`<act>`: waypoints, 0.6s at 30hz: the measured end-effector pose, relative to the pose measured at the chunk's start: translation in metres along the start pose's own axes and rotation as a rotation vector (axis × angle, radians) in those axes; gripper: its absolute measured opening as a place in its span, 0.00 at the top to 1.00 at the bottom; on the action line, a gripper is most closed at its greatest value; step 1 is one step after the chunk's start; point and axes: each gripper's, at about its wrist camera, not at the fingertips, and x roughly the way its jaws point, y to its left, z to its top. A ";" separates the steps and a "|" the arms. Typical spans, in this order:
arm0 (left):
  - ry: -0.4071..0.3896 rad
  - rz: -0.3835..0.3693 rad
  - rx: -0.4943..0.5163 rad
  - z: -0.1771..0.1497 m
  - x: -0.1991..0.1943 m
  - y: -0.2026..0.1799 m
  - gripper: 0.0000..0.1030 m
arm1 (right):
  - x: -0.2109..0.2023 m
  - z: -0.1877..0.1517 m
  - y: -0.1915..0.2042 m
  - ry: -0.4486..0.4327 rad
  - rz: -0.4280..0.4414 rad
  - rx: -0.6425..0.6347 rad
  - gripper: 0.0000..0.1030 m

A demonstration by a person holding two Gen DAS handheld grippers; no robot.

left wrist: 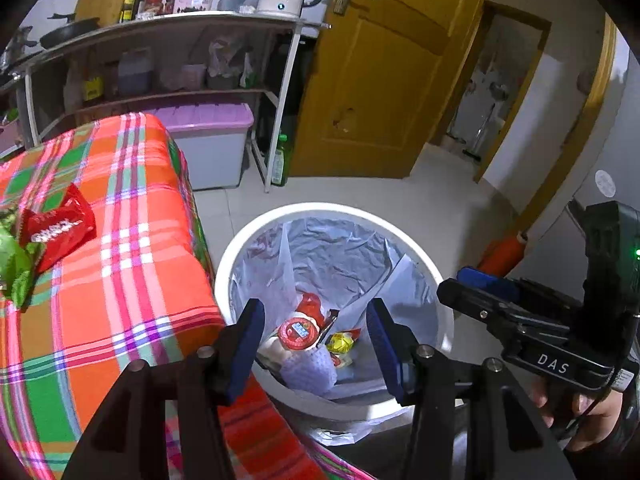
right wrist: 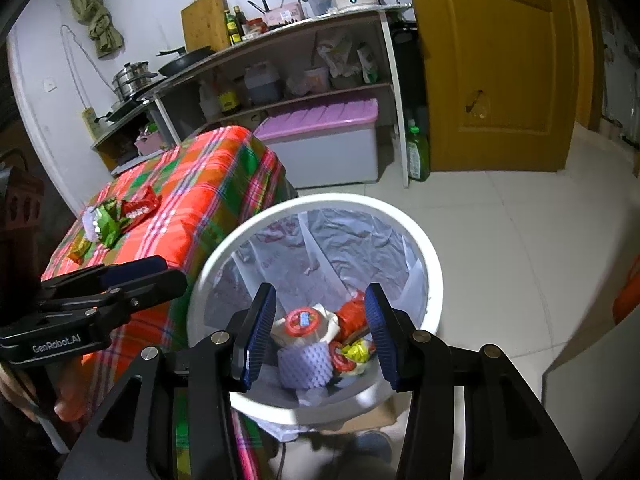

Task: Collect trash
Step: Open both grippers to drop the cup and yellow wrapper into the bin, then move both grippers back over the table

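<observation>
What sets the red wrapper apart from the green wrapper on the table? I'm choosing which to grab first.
The red wrapper lies fairly flat with white lettering; the green wrapper is crumpled with a white torn edge. The red one sits farther from the camera. They touch, and both lie on the plaid tablecloth.

A: Below our left gripper (left wrist: 316,344) the white bin (left wrist: 256,240) stands wide open, and nothing sits between our jaws.

B: Same under our right gripper (right wrist: 320,328), though trash (right wrist: 312,340) fills the bin's bottom.

A: To our left the cloth-covered table (left wrist: 140,280) touches the bin's rim, with wrappers (left wrist: 60,232) on it.

B: To our right, bare floor (right wrist: 520,240).
</observation>
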 end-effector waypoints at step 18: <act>-0.142 0.051 -0.005 -0.020 -0.089 0.008 0.49 | -0.050 0.001 0.061 -0.076 0.057 -0.093 0.54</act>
